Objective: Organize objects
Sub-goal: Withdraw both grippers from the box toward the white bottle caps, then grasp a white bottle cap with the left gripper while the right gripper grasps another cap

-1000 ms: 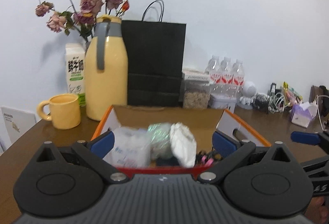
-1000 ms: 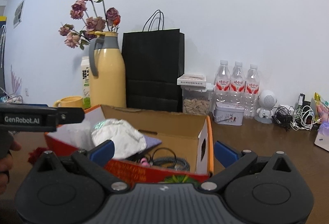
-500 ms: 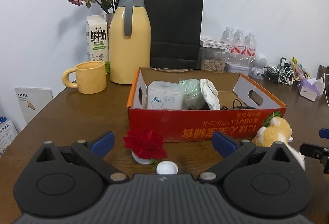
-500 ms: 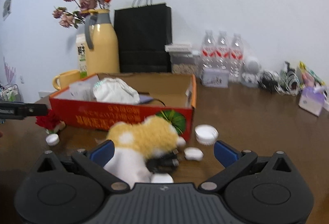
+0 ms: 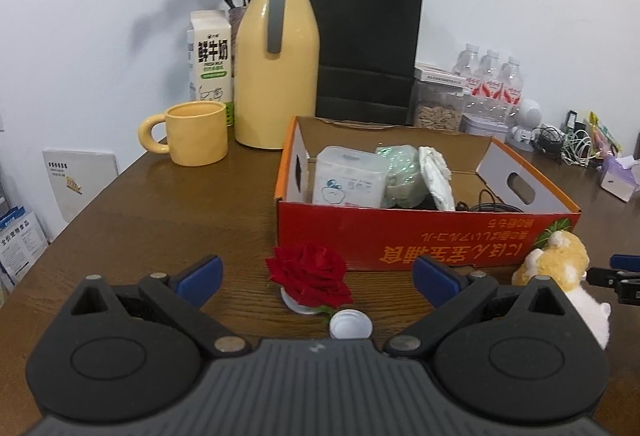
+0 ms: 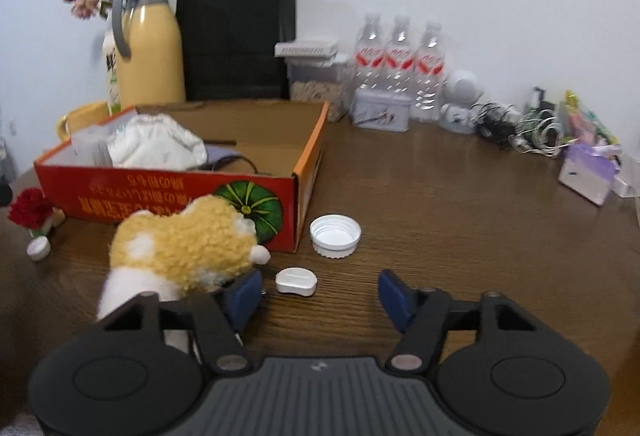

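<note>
Left gripper (image 5: 316,278) hovers level, fingers spread around the red rose (image 5: 309,275); right gripper (image 6: 320,294) hovers open, its left finger touching the plush dog (image 6: 182,250).

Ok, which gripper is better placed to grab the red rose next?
Probably the left. Its open gripper points straight at the rose, which sits between its fingertips. The right gripper is open near the plush, with the rose off to its far left.

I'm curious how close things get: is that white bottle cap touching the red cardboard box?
Apart. In the right wrist view, bare wood shows between the white cap and the box corner.
</note>
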Tool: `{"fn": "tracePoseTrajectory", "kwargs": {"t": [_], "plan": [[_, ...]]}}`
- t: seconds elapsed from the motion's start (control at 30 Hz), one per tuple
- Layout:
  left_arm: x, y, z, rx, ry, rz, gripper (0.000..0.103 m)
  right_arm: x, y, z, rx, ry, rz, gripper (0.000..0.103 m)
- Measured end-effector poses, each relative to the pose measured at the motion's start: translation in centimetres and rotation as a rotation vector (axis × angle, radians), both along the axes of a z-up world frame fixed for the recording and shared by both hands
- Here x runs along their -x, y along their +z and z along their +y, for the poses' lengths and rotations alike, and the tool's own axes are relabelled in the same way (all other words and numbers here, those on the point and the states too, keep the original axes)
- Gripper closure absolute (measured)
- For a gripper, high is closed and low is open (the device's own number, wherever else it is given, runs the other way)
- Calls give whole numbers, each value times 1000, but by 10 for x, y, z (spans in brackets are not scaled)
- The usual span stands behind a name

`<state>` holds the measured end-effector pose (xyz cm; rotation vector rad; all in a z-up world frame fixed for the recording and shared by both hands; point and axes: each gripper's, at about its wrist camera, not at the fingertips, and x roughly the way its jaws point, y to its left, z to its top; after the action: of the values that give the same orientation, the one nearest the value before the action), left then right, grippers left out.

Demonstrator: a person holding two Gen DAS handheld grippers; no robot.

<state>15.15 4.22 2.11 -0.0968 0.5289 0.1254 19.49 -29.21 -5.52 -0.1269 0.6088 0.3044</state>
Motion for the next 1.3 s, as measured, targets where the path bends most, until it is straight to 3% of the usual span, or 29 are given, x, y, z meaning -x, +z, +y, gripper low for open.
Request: {"fn": "tracePoseTrajectory", "kwargs": {"t": [0.23, 0.3, 0.53, 0.8, 1.0, 1.17, 1.27, 1.3], "plan": [[0, -3, 4, -5, 29, 17, 0, -27, -12, 9, -6, 38, 59, 67], [0, -3, 4, -8, 33, 24, 0, -29, -16, 8, -23, 47, 72, 80], [-4, -11, 1, -17, 34, 64, 0, -23, -19, 6, -38, 48, 34, 81], [-11, -31, -13, -31, 6, 134, 0, -4, -6, -3, -70, 5, -92, 81], [-18, -39, -23, -44, 5, 150, 1, 2, -4, -2, -73, 21, -111, 81], [-24, -45, -29, -56, 1, 175, 20, 4, -4, -1, -73, 27, -120, 81], [-24, -48, -29, -49, -6, 179, 47, 5, -5, -2, -73, 27, -123, 81], [-23, -48, -29, -51, -8, 171, 67, 5, -5, -2, -73, 28, -123, 81]]}}
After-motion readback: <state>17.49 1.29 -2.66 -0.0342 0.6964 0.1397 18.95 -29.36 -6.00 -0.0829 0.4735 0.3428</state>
